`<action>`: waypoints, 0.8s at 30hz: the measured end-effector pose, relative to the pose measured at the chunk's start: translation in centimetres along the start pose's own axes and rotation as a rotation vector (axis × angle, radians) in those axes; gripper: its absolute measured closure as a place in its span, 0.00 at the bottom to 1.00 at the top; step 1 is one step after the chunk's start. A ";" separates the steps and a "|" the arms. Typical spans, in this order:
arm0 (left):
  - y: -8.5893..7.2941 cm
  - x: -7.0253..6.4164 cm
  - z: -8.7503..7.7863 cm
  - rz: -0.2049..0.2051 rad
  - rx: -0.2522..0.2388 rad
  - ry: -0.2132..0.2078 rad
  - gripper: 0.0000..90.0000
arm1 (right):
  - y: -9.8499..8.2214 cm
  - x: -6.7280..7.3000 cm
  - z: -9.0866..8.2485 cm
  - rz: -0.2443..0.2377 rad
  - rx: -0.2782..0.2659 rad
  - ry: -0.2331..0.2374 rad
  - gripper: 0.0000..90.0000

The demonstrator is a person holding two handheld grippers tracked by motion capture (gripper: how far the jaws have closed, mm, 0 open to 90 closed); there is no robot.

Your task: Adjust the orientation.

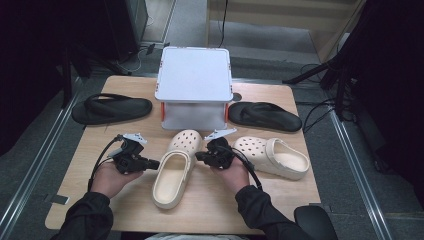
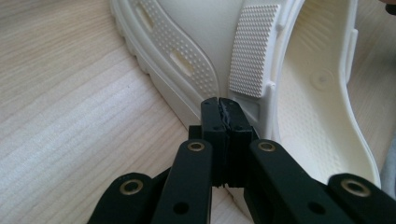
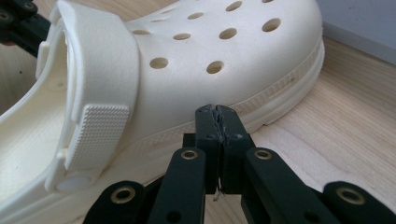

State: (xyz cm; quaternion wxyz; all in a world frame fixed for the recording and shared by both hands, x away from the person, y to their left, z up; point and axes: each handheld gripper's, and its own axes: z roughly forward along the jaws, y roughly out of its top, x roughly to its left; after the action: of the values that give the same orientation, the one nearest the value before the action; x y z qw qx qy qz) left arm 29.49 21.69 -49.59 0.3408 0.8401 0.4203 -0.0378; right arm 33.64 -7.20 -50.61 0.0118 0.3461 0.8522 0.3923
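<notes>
A cream clog [image 1: 174, 170] lies on the wooden table [image 1: 80, 165] in front of a white two-level rack [image 1: 194, 87], toe toward the rack and heel toward the person. The left gripper [image 1: 154, 163] points at the clog's left flank, and the right gripper [image 1: 199, 156] points at its right flank, so the shoe sits between the two tools. Both tools are clenched with nothing between the jaws: in the left gripper view the black jaws meet flat against each other just short of the clog's sole edge [image 2: 187, 88], and in the right gripper view they meet the same way in front of the ridged side of the clog [image 3: 261, 100].

The work in hand looks like squaring up or sliding this clog by pressing on it from both sides. To do that well, the closed tips should meet the thick sole band low down, not the soft upper or the heel strap [image 3: 95, 126], which would flex and twist. The two pushes should be level with each other along the shoe; otherwise the clog will spin. Pressure should be even and light, since the foam is springy and could pop out upward.

A second cream clog [image 1: 272, 156] lies to the right, near the right hand, and could be knocked. A black flip-flop [image 1: 111, 107] rests at the left of the rack and another black flip-flop [image 1: 265, 115] at its right, both well apart from the grippers.
</notes>
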 end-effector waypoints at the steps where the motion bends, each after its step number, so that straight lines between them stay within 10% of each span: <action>1: -0.1 -0.1 0.0 -0.001 -0.003 0.000 1.00 | 0.1 0.0 0.1 0.001 0.001 -0.002 0.99; 17: -0.7 -0.9 -0.1 -0.030 0.000 -0.002 0.99 | 1.1 -0.2 1.0 -0.007 0.001 0.009 0.98; 24: -1.3 0.0 -1.4 -0.054 -0.082 0.020 0.62 | 1.1 -0.3 0.1 -0.037 -0.015 -0.005 0.82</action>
State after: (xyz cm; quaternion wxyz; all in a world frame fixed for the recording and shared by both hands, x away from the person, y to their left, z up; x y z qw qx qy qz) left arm 28.20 23.07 -49.23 0.3693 0.8141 0.4476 -0.0212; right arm 34.54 -6.84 -50.01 0.0235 0.3311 0.8553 0.3978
